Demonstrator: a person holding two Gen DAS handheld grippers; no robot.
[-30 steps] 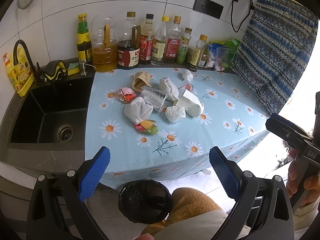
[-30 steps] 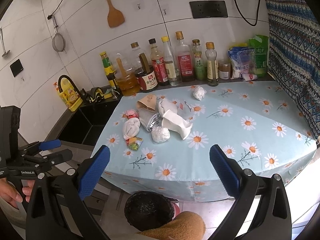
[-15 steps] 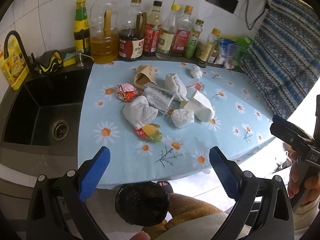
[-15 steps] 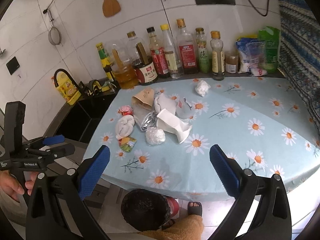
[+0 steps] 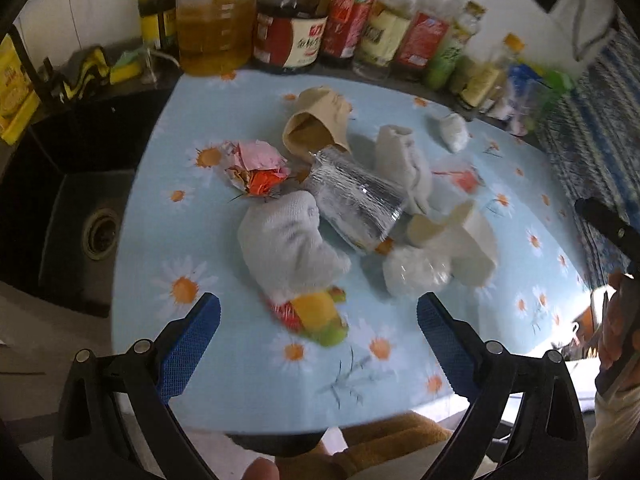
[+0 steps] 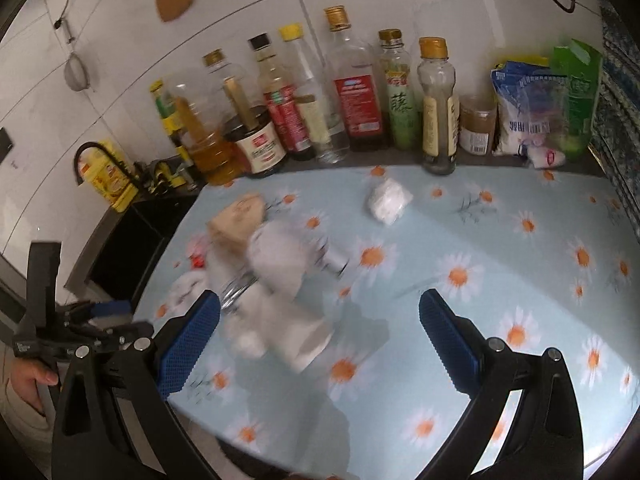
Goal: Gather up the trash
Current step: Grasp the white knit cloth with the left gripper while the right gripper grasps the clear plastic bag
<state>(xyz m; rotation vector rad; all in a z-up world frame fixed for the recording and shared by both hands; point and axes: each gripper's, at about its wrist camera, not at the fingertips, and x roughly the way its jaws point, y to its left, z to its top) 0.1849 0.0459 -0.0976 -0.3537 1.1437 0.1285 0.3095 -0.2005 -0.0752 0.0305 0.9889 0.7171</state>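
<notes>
A heap of trash lies on the daisy-print tablecloth (image 5: pixel 248 364): a clear plastic cup (image 5: pixel 352 204), a brown paper cup (image 5: pixel 316 124), a white crumpled tissue (image 5: pixel 288 240), a pink-orange wrapper (image 5: pixel 256 166), a colourful snack wrapper (image 5: pixel 316 318), a white paper cup (image 5: pixel 460 240) and a plastic-wrapped ball (image 5: pixel 416 272). A separate white wad (image 6: pixel 388 200) lies farther back. My left gripper (image 5: pixel 318 344) is open and empty, just in front of the snack wrapper. My right gripper (image 6: pixel 320 340) is open and empty, over the blurred white cup (image 6: pixel 292 336).
A row of sauce and oil bottles (image 6: pixel 356 96) lines the back wall, with food bags (image 6: pixel 528 108) at the right. A black sink (image 5: pixel 80 208) lies left of the cloth. A patterned curtain (image 5: pixel 592 120) hangs at the right.
Both grippers have moved forward and down toward the trash heap, which now looms larger. The black bin below the table edge has dropped out of view. Both stay open.
</notes>
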